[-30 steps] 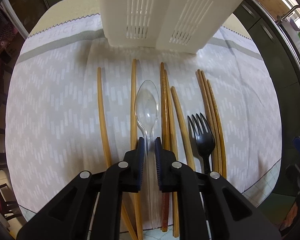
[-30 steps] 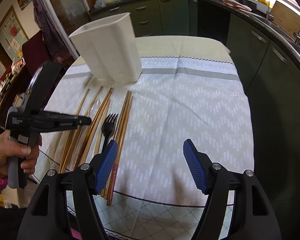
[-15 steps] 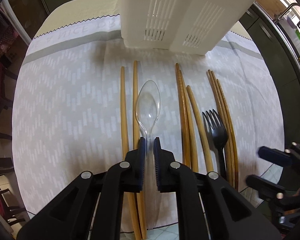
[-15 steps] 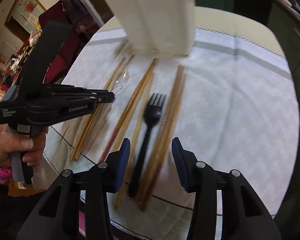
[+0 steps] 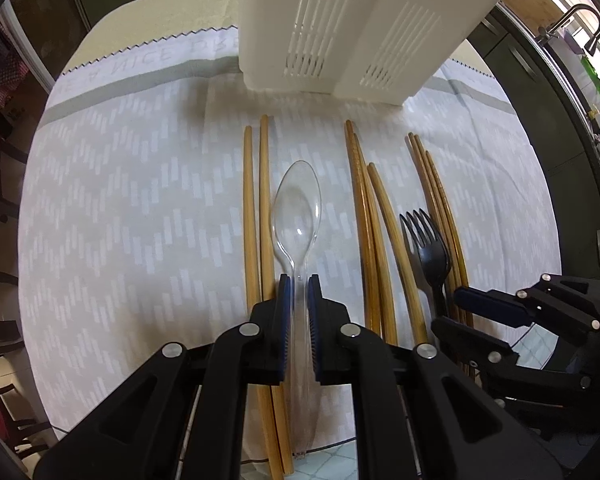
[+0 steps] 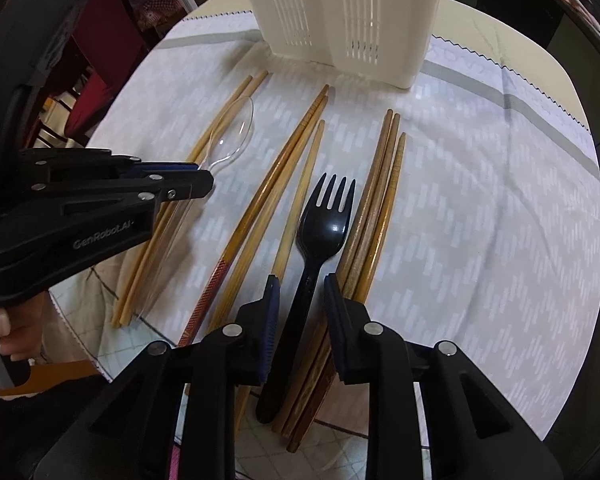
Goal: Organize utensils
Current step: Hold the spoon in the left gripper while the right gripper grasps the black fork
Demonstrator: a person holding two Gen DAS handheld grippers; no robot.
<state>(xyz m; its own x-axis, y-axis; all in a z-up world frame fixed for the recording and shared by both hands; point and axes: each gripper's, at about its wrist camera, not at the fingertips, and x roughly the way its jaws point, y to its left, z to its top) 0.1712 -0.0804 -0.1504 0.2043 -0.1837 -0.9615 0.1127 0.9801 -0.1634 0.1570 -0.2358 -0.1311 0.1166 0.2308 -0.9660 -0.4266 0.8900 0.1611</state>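
My left gripper (image 5: 298, 286) is shut on the handle of a clear plastic spoon (image 5: 296, 208) and holds it above the cloth; it also shows in the right wrist view (image 6: 232, 136). My right gripper (image 6: 300, 286) is open, its fingers on either side of the handle of a black plastic fork (image 6: 320, 232) that lies on the cloth. The fork also shows in the left wrist view (image 5: 430, 248). Several wooden chopsticks (image 6: 284, 172) lie in groups beside the fork. A white slotted utensil holder (image 6: 340, 16) stands at the far end.
A grey patterned cloth (image 6: 480, 184) covers the round table. Dark kitchen cabinets (image 5: 540, 92) and a sink tap (image 5: 580, 24) stand to the right. A chair (image 6: 112, 40) stands at the far left of the table.
My right gripper has moved down and left over the fork and narrowed around its handle. My left gripper has lifted the spoon and shifted right, nearer the holder.
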